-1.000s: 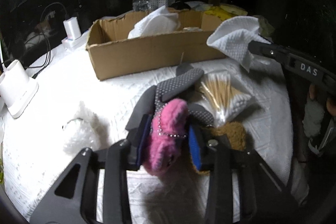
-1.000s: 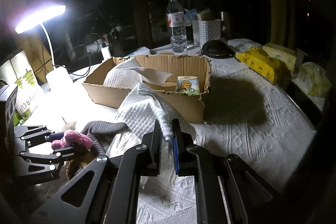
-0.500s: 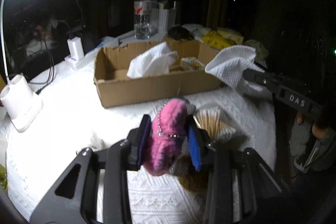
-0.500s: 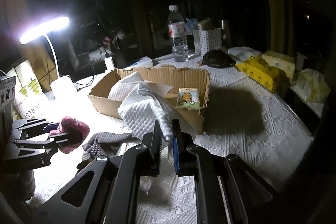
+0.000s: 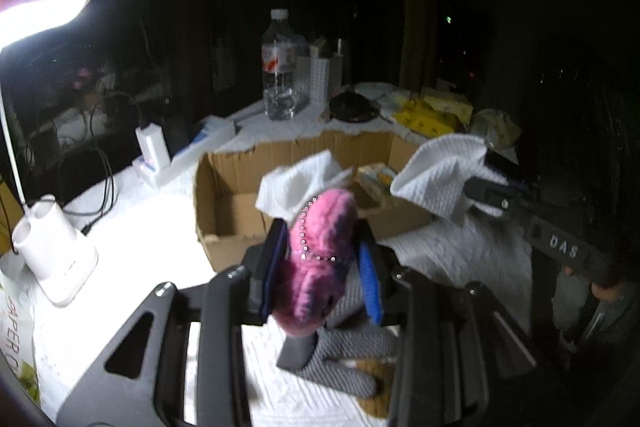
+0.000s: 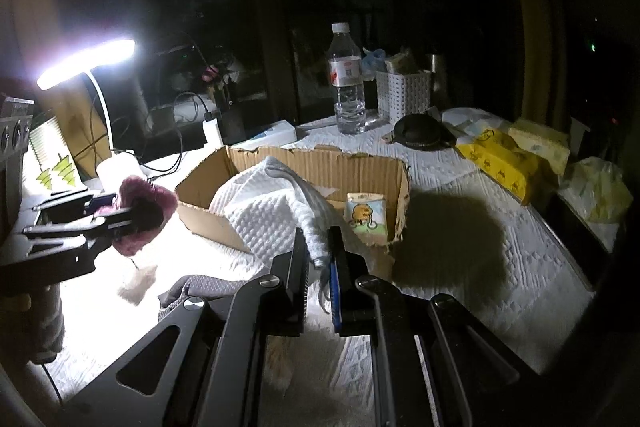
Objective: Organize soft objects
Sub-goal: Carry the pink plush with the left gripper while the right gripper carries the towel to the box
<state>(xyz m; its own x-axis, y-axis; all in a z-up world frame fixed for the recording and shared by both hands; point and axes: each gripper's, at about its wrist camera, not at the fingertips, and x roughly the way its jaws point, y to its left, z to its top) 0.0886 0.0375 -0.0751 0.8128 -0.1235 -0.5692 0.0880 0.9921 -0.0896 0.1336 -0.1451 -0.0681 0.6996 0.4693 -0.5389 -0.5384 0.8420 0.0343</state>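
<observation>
My left gripper is shut on a pink fluffy item with a bead chain, held up in the air in front of the cardboard box. From the right wrist view the same pink fluffy item hangs left of the cardboard box. My right gripper is shut on a white waffle cloth that drapes over the box's near wall; in the left wrist view that white waffle cloth hangs from the right gripper. A grey knit glove lies on the table under the left gripper.
The box holds a white tissue and a small tissue pack. Behind stand a water bottle, a white basket, a black lid and yellow tissue packs. A bright desk lamp and its base are on the left.
My left gripper has risen with the pink fluffy item, leaving the grey glove and cotton swabs below. The right gripper lifted the white cloth slightly toward the box.
</observation>
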